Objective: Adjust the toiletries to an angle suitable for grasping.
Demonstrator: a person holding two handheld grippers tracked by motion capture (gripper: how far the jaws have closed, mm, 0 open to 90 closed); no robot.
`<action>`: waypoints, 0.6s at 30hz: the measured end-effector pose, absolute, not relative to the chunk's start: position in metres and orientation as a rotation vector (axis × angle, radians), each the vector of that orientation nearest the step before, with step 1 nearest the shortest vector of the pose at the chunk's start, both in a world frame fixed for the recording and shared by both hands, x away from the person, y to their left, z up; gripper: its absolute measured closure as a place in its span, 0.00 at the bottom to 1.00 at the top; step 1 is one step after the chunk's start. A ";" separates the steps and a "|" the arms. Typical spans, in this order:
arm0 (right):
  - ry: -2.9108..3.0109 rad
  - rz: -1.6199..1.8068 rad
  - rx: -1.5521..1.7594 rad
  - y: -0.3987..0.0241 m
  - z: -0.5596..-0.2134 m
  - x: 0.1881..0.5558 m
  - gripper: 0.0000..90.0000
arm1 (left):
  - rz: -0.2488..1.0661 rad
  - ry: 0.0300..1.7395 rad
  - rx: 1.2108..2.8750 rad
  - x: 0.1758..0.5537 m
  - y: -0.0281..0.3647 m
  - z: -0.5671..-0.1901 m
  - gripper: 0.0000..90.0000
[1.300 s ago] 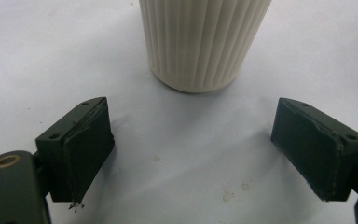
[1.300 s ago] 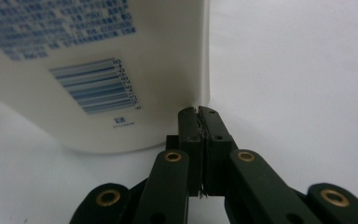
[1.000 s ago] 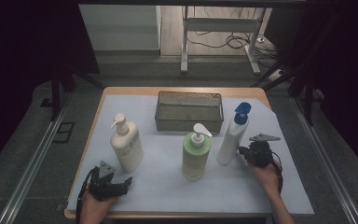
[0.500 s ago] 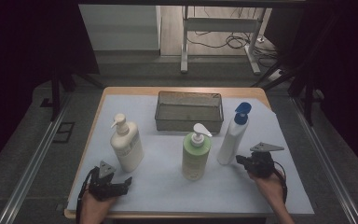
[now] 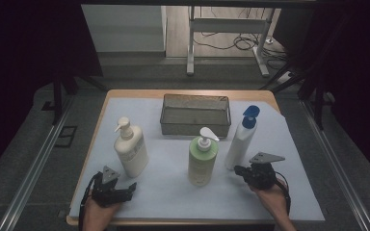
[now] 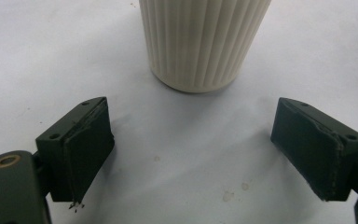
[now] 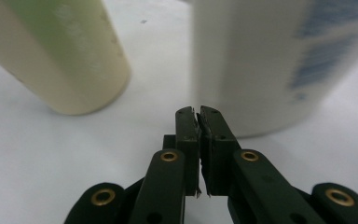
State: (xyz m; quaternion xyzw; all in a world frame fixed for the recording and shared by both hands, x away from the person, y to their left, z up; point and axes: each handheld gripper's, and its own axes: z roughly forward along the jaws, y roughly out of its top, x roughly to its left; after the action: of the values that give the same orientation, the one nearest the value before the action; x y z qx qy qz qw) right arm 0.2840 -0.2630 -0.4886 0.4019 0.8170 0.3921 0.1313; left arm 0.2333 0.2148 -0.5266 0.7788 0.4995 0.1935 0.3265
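Observation:
Three bottles stand on the white sheet: a cream pump bottle [image 5: 131,151] at the left, a green pump bottle [image 5: 202,161] in the middle, and a white bottle with a blue cap [image 5: 241,139] at the right. My left gripper [image 5: 130,186] rests near the front edge, open, its jaws wide apart and pointing at the cream bottle's ribbed base [image 6: 200,42]; nothing lies between the left gripper's jaws [image 6: 193,126]. My right gripper [image 5: 239,170] is shut and empty, just short of the white bottle's foot. In the right gripper view its tips [image 7: 198,112] face the white bottle [image 7: 279,60], with the green bottle [image 7: 60,60] to the left.
A grey wire basket [image 5: 195,115] sits at the back middle of the table, behind the bottles. The wooden table edge [image 5: 188,92] borders the sheet at the back. Dark floor and metal rails lie on both sides.
The right gripper has drawn back toward the near edge of the table, away from the white bottle's side. The left gripper and the bottles have stayed put.

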 end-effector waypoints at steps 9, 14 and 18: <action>2.332 1.088 1.177 -0.233 -0.490 0.289 0.99 | 0.507 1.308 2.044 0.233 0.215 -0.526 0.14; 2.297 1.043 1.198 -0.219 -0.495 0.295 0.99 | 0.507 1.309 2.041 0.233 0.215 -0.527 0.14; 2.273 1.007 1.202 -0.213 -0.498 0.297 0.99 | 0.507 1.308 2.045 0.233 0.215 -0.526 0.14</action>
State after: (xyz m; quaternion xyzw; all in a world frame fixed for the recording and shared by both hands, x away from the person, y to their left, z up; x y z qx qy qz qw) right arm 0.2968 -0.2132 -0.4984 0.4275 0.8082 0.3581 0.1892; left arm 0.2334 0.2150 -0.5264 0.7799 0.4987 0.1932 0.3250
